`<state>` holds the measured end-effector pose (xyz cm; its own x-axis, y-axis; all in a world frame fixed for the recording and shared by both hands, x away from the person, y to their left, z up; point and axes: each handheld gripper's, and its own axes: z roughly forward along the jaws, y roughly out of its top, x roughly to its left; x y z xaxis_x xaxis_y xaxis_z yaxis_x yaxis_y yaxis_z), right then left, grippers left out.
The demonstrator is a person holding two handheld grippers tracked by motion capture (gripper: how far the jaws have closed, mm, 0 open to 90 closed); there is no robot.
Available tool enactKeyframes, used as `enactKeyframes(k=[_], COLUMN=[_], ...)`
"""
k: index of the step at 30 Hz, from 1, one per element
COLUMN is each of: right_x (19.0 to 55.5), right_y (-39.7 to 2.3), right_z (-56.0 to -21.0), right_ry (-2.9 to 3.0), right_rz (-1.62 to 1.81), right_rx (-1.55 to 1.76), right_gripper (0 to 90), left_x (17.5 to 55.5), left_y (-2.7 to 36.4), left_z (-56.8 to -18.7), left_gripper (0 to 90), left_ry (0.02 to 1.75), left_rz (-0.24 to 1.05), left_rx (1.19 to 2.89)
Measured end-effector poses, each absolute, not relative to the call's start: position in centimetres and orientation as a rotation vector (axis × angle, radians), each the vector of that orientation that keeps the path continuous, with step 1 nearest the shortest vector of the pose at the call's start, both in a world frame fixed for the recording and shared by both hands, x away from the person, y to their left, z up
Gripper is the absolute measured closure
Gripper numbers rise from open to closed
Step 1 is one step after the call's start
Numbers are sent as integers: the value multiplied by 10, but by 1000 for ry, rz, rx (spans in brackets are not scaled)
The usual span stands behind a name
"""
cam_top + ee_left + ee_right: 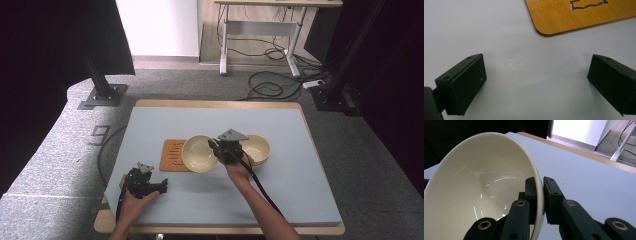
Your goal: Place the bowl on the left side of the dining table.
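Clamping the rim of a cream ceramic bowl, the right gripper is sitting in the high view between that bowl on its left and a second cream bowl just behind its right side. A flat bamboo board with cut-out slots is lying beyond the held bowl, partly under it, on the grey-blue table mat. Nearer the front edge and well apart, the left gripper is resting low over the mat.

Moving to the left gripper view, its jaws are standing wide with nothing between them; the rounded corner of the bamboo board is lying ahead of them.

Turning to the right gripper view, the two pads are pinching the thin wall of the bowl, one inside and one outside, the bowl tilting up to their left.
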<state>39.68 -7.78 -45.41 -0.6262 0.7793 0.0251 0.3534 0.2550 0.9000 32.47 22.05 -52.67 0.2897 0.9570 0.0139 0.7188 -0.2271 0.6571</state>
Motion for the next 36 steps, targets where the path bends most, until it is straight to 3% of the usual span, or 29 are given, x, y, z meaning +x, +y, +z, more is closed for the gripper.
enactKeyframes(k=[36], right_x=[409], right_y=[-47], right_z=[-464], right_ry=[2134], right_rz=[1351], right_rx=[1040], right_gripper=[825], left_x=[325], left_y=[221], left_z=[-527], left_gripper=[18], left_ry=[1494], left_rz=[574], left_rx=[2023])
